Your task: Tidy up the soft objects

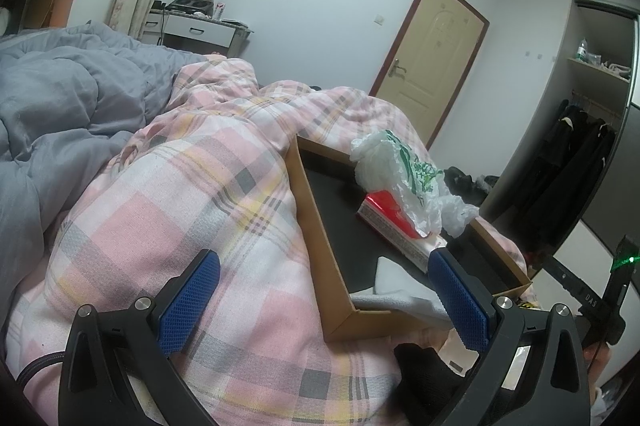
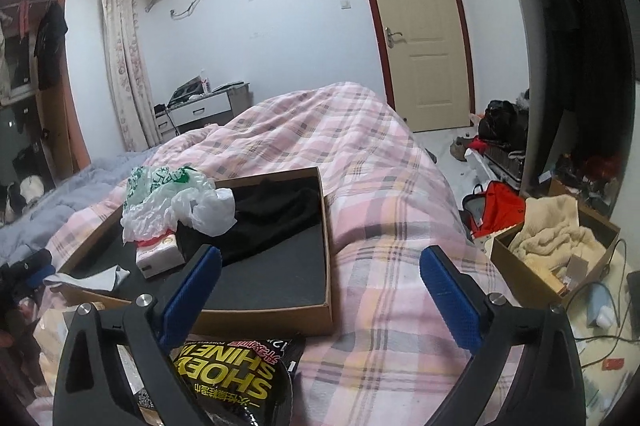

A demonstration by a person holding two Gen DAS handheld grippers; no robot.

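A shallow brown cardboard box lid with a black inner face (image 2: 280, 282) lies flat on the pink plaid quilt (image 2: 360, 162), its long axis running away toward the far wall. Inside rest a crumpled black cloth (image 2: 276, 218), a white-and-green plastic bag (image 2: 176, 202), a red-and-white tissue pack (image 2: 160, 254) and a white cloth (image 2: 104, 276). The right gripper (image 2: 320, 266) is spread wide, empty, above the lid's near corner. The left gripper (image 1: 324, 270) likewise gapes, grasping nothing.
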